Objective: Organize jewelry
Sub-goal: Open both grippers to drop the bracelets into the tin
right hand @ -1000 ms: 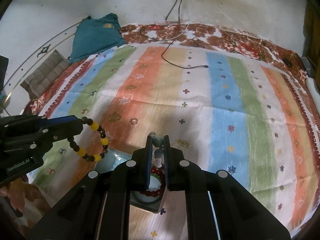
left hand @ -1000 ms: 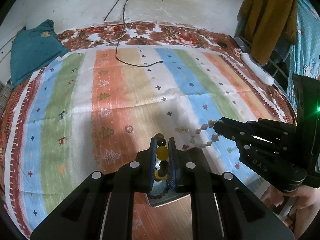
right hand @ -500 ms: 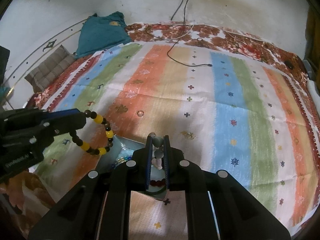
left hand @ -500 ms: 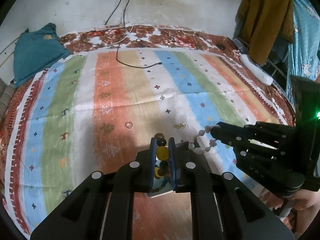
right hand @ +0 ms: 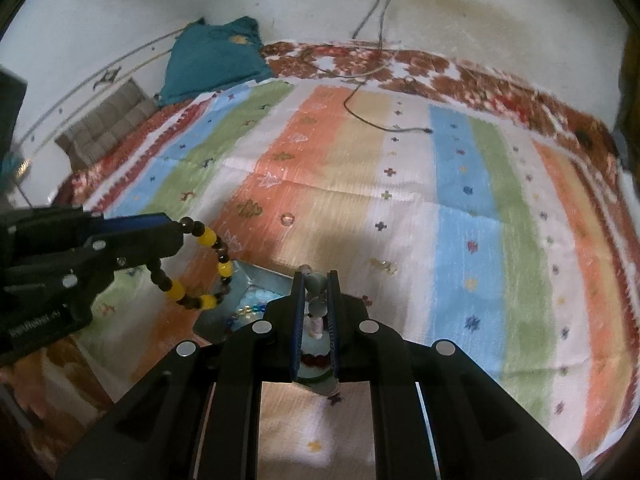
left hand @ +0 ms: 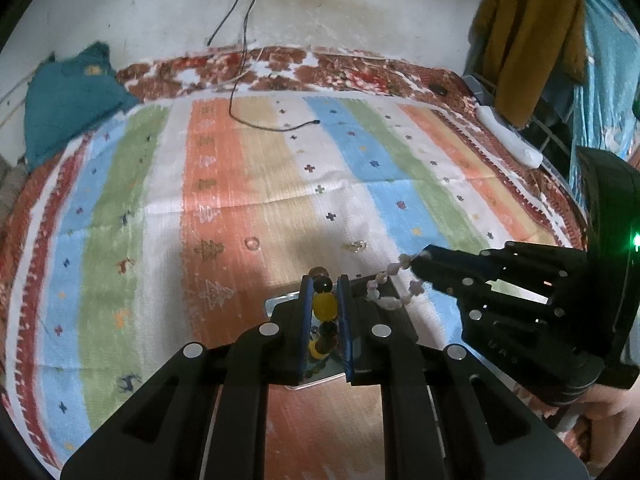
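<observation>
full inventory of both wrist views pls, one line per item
yellow-and-dark bead bracelet: 1, pinched in left tongs, hanging above the tray
pale pink bead bracelet: 1, pinched in right tongs, above the tray
metal tray: 1, silvery, on the near blanket under both tongs; holds a red bead string and pale beads
clear ring: 1, on the orange stripe
small gold piece: 1, on the white stripe
striped blanket: 1, multicolour, covers the bed
black cable: 1, far end of blanket
teal cloth: 1, far left
mustard garment: 1, hanging far right
left tongs: shut
right tongs: shut
</observation>
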The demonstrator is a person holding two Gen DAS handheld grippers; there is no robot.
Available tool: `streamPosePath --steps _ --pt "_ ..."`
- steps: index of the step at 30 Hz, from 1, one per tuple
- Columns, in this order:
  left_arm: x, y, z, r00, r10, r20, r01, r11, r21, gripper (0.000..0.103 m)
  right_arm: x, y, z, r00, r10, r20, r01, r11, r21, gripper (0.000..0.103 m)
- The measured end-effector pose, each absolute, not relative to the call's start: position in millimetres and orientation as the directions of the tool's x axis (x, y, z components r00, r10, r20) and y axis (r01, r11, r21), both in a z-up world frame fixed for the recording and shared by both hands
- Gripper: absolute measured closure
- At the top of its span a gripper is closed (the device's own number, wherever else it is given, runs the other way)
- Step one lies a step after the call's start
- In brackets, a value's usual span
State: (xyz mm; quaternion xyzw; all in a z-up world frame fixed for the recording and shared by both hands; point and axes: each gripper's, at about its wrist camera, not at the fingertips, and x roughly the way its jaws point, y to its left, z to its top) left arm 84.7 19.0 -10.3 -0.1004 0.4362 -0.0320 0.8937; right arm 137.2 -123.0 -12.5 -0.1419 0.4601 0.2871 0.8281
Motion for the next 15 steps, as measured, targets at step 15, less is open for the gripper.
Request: streamPosePath --steps 15 --pt "95 50 -17 0.592 -0.089 -0.801 -0.155 0.963 -0.222 0.076 157 -131 -28 0.365 0.28 -0.888 -0.547 0.836 0.039 0.067"
